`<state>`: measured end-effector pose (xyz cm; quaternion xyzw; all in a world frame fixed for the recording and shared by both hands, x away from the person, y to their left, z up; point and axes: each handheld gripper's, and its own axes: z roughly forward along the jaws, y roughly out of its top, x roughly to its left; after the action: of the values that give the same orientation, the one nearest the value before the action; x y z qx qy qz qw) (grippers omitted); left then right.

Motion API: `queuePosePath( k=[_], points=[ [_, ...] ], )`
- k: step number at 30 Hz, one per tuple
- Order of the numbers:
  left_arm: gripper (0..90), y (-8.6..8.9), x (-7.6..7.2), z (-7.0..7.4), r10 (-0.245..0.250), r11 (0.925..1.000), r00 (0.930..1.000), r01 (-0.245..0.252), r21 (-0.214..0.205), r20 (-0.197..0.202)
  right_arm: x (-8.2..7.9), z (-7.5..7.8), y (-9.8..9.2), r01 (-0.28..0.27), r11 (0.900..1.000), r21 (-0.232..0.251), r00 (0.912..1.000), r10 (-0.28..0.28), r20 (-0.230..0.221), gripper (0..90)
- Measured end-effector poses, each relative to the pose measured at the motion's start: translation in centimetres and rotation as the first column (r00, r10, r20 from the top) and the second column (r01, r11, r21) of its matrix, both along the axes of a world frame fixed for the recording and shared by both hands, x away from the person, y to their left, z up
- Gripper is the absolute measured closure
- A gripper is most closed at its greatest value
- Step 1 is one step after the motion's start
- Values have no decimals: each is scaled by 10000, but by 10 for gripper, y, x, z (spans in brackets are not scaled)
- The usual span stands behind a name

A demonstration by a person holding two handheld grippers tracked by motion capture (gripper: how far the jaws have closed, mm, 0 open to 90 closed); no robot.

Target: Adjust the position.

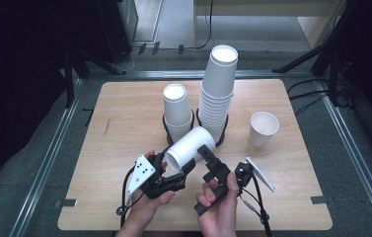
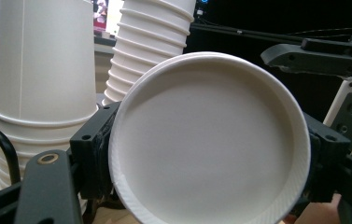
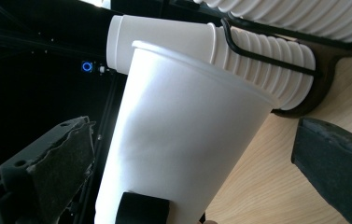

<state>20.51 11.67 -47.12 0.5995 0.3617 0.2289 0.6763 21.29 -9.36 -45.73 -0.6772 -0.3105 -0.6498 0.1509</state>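
Claw of the left hand [image 1: 176, 170] pinched the rim of a white paper cup [image 1: 189, 148], one pad at each side of the mouth; in the left gripper view the cup's open mouth [image 2: 209, 140] faced the lens, with the black pads pressed against its rolled edge. The cup lay tilted on its side above the surface [image 1: 124, 123], mouth toward the person and base toward the stacks. The right claw [image 1: 212, 160] stood spread beside the cup's wall: in the right gripper view its two dark pads [image 3: 66, 158] flanked the cup [image 3: 178, 149] with a visible gap on either side, so nothing was gripped there.

Risks, as a judgement: the rim hold was thin, and a squeeze from the right claw could dent the soft wall or pry the cup out of the left claw's pinch. A careless swing could also knock the short stack [image 1: 177, 111] or the tall stack [image 1: 218, 94], both seated in dark holders just beyond the held cup; the tall one looked the easier to topple.

Relative position: the cup extended forward from the left claw, and its wall lay between the right claw's open jaws. A single upright cup [image 1: 263, 128] stood well apart at the right.
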Motion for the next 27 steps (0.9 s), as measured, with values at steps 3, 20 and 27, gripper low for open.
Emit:
queuePosePath(
  k=[3,20,27],
  points=[
    [224,-2,-1,1,25,10000,9999,-26,92,112,0,0,3,-27,9998,193,9998,31,-195,0],
    [224,-7,-4,1,-233,9995,9995,228,221,220,17,2,9,-193,9915,1286,9939,330,-1053,0],
    [224,-7,-4,0,-299,9993,9995,296,243,128,26,-2,11,-473,9801,1927,9887,734,-1306,14]
  ],
)
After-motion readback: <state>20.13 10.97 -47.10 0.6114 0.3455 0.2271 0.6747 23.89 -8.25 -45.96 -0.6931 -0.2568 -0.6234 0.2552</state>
